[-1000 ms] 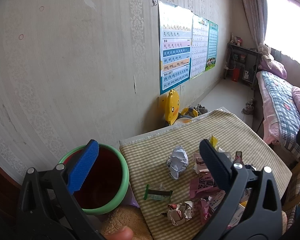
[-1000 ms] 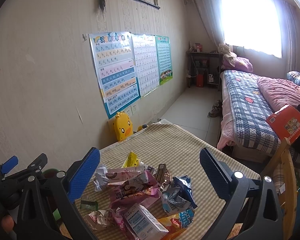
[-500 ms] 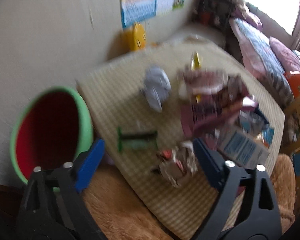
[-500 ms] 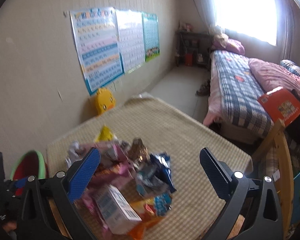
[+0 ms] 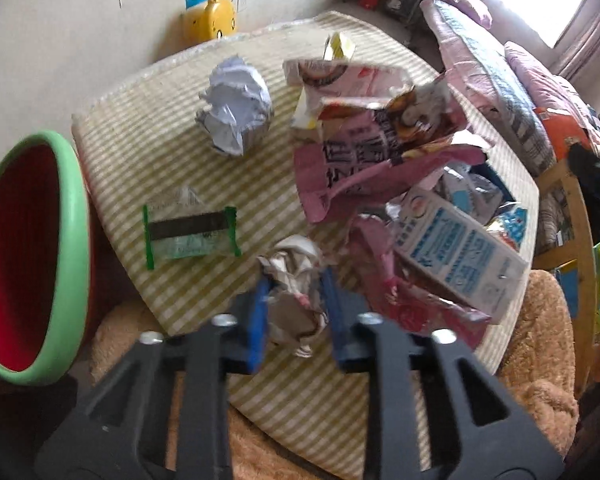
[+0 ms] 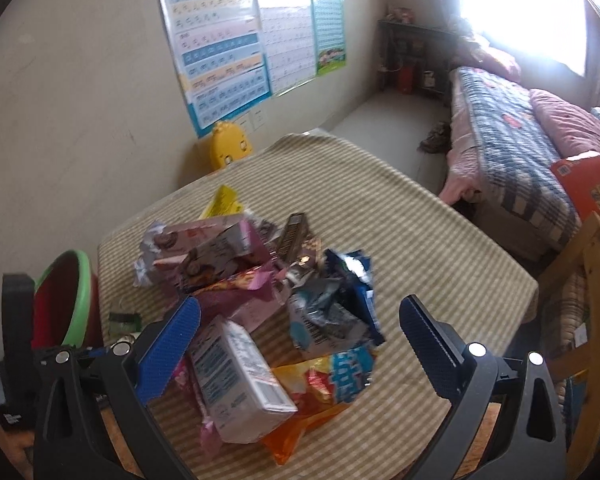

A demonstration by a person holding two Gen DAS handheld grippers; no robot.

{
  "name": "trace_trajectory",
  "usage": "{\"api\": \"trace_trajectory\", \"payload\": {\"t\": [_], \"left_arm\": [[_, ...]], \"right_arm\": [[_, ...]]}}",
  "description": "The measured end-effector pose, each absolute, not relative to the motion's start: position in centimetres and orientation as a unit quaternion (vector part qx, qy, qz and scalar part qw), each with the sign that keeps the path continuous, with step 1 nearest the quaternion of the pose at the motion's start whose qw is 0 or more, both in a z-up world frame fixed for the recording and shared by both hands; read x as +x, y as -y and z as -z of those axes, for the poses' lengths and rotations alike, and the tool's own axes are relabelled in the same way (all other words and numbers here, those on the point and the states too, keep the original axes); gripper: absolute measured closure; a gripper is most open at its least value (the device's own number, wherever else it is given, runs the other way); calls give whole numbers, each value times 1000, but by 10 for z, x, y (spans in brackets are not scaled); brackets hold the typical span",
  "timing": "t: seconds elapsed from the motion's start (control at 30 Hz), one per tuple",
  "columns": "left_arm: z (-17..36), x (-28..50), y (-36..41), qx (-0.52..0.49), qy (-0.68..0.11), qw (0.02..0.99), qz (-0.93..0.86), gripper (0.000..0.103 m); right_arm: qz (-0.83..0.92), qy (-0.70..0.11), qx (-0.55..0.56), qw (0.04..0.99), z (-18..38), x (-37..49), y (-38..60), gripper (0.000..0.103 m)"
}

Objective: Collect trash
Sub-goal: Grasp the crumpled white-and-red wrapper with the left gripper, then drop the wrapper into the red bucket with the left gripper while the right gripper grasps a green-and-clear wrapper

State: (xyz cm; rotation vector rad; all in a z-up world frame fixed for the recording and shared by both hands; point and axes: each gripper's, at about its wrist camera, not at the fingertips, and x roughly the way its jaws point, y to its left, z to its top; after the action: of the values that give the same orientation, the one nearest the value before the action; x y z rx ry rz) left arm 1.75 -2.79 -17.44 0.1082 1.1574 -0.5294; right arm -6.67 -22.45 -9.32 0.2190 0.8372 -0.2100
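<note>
My left gripper (image 5: 294,296) is shut on a crumpled wrapper (image 5: 296,280) at the near edge of the striped table (image 5: 172,128). A green-rimmed red bin (image 5: 24,256) stands left of the table; it also shows in the right wrist view (image 6: 62,300). On the table lie a crumpled white paper ball (image 5: 236,108), a green clear wrapper (image 5: 190,232), pink snack bags (image 5: 372,140) and a white-blue milk carton (image 5: 460,252). My right gripper (image 6: 296,328) is open above the pile, over the carton (image 6: 240,376), a blue-silver bag (image 6: 336,300) and an orange wrapper (image 6: 324,380).
A yellow duck chair (image 6: 228,148) stands by the wall behind the table. A bed (image 6: 512,136) lies to the right. A wooden chair frame (image 6: 584,264) stands at the table's right side. A brown fuzzy cushion (image 5: 540,320) lies under the table's near edge.
My left gripper dropped from facing the wall down to the table and closed on the crumpled wrapper. My right gripper tilted down toward the trash pile and stayed open.
</note>
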Motion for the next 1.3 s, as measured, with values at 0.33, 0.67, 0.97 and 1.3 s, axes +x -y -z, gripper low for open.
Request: {"api": "trace_trajectory", "payload": {"t": [0.33, 0.67, 0.97, 1.3], "left_arm": [[106, 13, -65, 11, -452, 881, 138, 85], [93, 12, -121, -29, -424, 900, 95, 85], [106, 18, -141, -49, -426, 900, 84, 85], [128, 47, -194, -45, -432, 901, 2, 85]], "right_arm": [[-91, -447, -5, 890, 104, -19, 127, 9], [-196, -546, -76, 811, 180, 64, 41, 33], [-194, -563, -13, 803, 189, 68, 50, 96], [-248, -507, 67, 823, 120, 63, 20, 95]]}}
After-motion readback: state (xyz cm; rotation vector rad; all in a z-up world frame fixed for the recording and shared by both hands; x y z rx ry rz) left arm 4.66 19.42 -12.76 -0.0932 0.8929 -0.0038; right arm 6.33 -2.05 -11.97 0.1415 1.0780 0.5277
